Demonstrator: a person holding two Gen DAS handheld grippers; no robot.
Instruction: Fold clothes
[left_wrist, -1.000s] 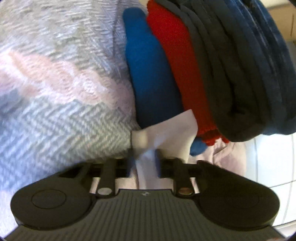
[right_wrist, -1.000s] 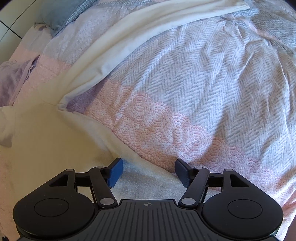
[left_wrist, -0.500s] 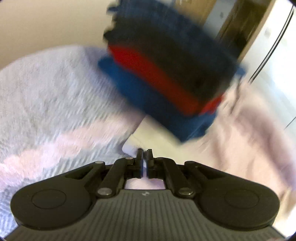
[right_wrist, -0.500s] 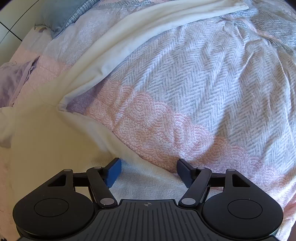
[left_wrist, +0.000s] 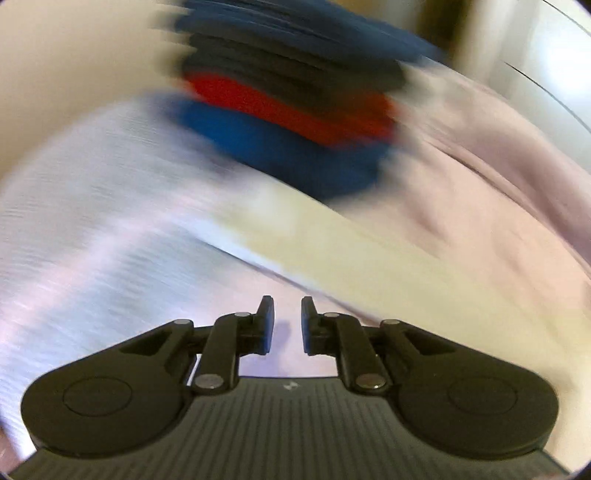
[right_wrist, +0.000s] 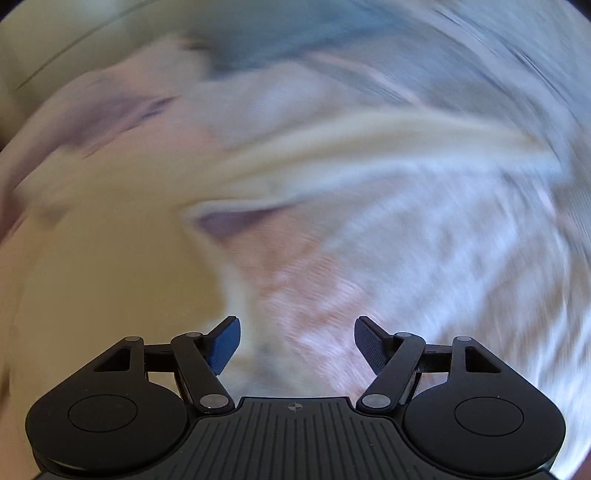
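Note:
A cream garment (right_wrist: 110, 266) lies spread on the bed, its long sleeve (right_wrist: 369, 136) stretching right. It also shows in the left wrist view (left_wrist: 351, 254) as a cream band. My left gripper (left_wrist: 287, 325) is slightly open and empty, above the bedspread just short of the garment. My right gripper (right_wrist: 295, 343) is wide open and empty, over the garment's right edge. Both views are motion-blurred.
A stack of folded clothes (left_wrist: 295, 110), blue, red and dark layers, stands beyond the garment in the left wrist view. A lilac cloth (left_wrist: 480, 177) lies to its right. The pink and grey patterned bedspread (right_wrist: 443, 258) covers the bed.
My left gripper let go of the white cloth, drew back from the stack and opened slightly. My right gripper stayed open and is now swinging, with the view tilting.

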